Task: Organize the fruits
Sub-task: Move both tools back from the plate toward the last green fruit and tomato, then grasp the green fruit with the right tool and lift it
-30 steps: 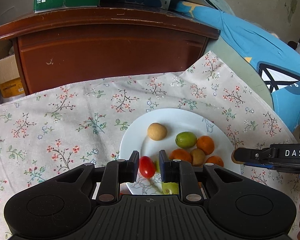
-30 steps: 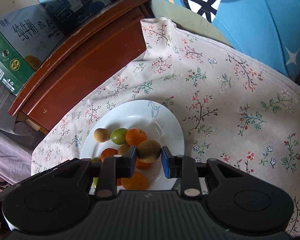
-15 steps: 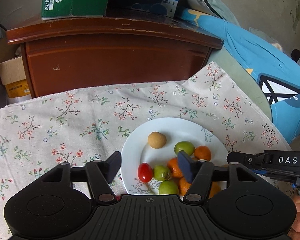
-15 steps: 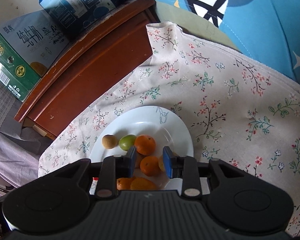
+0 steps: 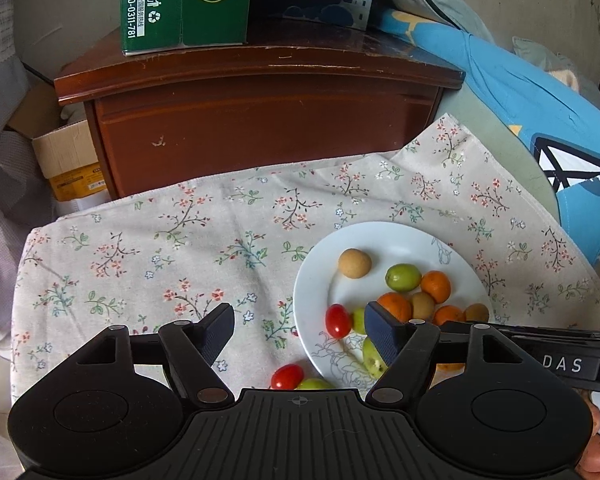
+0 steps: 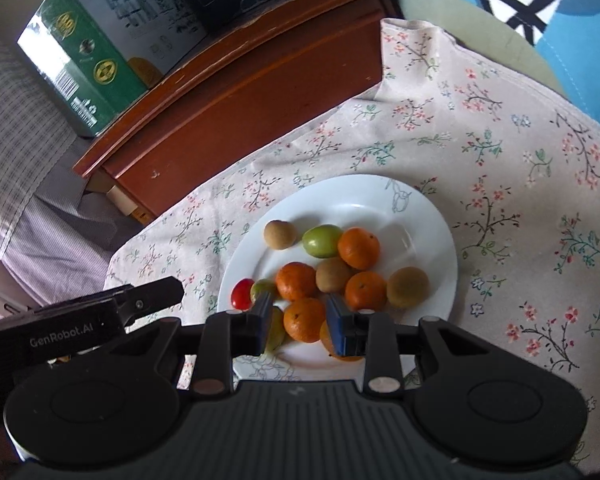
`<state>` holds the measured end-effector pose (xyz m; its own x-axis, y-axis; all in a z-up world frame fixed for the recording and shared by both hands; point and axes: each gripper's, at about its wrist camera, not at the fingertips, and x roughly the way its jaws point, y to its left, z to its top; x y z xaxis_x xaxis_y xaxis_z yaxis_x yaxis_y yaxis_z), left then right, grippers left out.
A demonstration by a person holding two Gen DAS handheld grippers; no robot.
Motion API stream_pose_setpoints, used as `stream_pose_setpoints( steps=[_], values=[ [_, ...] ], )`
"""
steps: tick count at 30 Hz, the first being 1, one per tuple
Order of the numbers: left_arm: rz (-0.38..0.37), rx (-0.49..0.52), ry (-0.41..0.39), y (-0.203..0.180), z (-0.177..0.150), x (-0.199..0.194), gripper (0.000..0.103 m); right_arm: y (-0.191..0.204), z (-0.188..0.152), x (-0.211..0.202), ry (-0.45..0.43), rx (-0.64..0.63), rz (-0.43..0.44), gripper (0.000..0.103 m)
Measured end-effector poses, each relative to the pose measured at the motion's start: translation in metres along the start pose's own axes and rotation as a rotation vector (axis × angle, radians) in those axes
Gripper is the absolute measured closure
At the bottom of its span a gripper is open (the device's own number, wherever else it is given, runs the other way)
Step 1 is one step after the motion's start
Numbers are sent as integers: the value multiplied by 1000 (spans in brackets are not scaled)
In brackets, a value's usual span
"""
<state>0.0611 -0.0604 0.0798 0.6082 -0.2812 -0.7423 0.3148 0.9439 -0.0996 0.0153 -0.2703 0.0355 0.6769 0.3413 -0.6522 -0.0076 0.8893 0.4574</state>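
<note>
your left gripper (image 5: pixel 296 330) is opening, nothing inside. your right gripper (image 6: pixel 296 318) looks open around an orange (image 6: pixel 304 319), not squeezing. a red tomato (image 5: pixel 287 376) sits off the plate (image 5: pixel 396 236); bump it and it rolls.

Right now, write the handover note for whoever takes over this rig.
Left gripper: empty, jaws opening wide above the plate's near-left rim.
Right gripper: jaws narrowly apart and apparently gripping nothing; an orange on the plate shows through the gap.
Done: the white plate holds oranges, green and brown fruits and one cherry tomato.
Left: a second cherry tomato and a green fruit lie on the floral cloth beside the plate, seemingly off it.
</note>
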Motion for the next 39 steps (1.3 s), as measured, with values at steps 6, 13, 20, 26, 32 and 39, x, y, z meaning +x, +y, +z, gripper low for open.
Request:
stream_pose_setpoints(
  steps=[6,13,20,26,32,39],
  values=[
    [68,4,-1,14,-4,-10,28,25,-16,7,31,-140,47,71],
    [95,-67,34,33,-11,-3,26,50,-37,17,47,-291,83,71],
    [133,-129,90,46,-18,5,26,64,-47,30,42,-386,67,71],
    [149,-142,102,51,-20,7,26,73,-52,46,40,-447,46,71],
    [147,-161,103,55,-21,6,25,80,-56,53,19,-501,27,71],
    [145,-172,107,58,-20,7,25,92,-67,56,-2,-619,-2,73]
  ],
)
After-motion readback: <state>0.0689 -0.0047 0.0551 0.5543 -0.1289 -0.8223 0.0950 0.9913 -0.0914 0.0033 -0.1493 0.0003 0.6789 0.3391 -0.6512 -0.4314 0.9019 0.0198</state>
